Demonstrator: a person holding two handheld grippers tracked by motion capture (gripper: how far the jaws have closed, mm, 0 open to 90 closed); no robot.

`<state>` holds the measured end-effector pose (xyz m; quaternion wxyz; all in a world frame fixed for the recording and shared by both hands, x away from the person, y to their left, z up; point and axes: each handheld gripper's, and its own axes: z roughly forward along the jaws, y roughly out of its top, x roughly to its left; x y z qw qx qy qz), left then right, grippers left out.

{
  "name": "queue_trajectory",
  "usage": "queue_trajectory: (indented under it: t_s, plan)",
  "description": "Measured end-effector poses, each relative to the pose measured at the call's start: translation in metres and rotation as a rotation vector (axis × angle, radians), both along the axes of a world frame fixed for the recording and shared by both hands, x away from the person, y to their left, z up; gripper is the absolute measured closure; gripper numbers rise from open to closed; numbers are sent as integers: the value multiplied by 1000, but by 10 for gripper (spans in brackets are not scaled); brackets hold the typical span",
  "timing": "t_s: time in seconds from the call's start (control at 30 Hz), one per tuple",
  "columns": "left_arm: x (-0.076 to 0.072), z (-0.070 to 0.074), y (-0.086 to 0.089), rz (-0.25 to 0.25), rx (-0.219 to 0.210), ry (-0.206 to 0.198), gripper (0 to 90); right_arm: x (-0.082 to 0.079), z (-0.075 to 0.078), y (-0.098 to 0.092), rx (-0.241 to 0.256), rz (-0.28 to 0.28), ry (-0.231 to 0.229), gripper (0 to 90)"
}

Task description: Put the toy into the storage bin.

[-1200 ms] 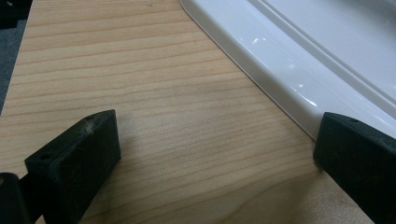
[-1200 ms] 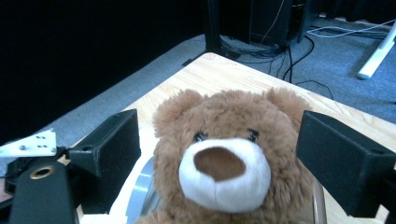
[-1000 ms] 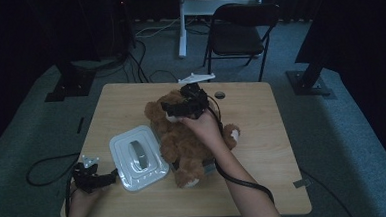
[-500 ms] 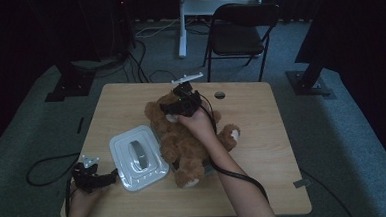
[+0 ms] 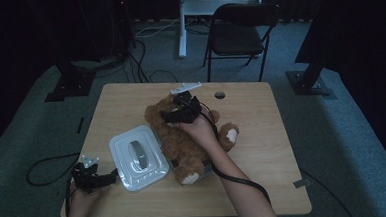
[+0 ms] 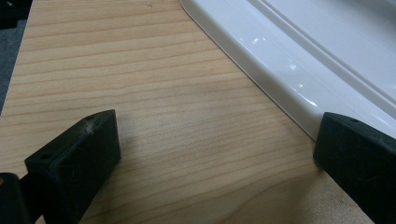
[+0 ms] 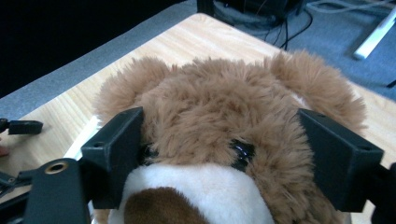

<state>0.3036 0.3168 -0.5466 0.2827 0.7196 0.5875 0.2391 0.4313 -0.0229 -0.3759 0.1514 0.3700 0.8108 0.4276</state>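
A brown teddy bear [image 5: 185, 144] lies on its back in the middle of the wooden table [image 5: 262, 135], its head toward the far side. My right gripper [image 5: 178, 111] hovers over the bear's head [image 7: 219, 107], open, one jaw on each side of the face, at eye level [image 7: 224, 158]. My left gripper [image 5: 107, 178] rests near the table's front left corner. It is open, with bare wood between its jaws [image 6: 215, 154], and its right jaw is close to the rim of a white plastic box [image 6: 299, 60].
The white box with its lid [image 5: 138, 156] sits left of the bear. A round grommet hole [image 5: 220, 94] is near the table's far edge. A black folding chair [image 5: 237, 31] stands beyond the table. Cables trail on the floor at left.
My right gripper has shifted slightly left and nearer over the bear's head. The left gripper and the white box have not moved.
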Motion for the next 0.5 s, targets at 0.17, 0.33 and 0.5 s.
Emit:
queue_trajectory:
  t_s: [0.17, 0.33, 0.5]
  plan:
    - [0, 0, 0, 0, -2, 1, 10, -2, -10, 1, -40, 25, 56, 200]
    - [0, 0, 0, -1, 0, 2, 10, -3, -19, 4, -58, 28, 80, 209]
    - [0, 0, 0, -1, 0, 2, 10, 0, -27, 2, -39, 28, 143, 216]
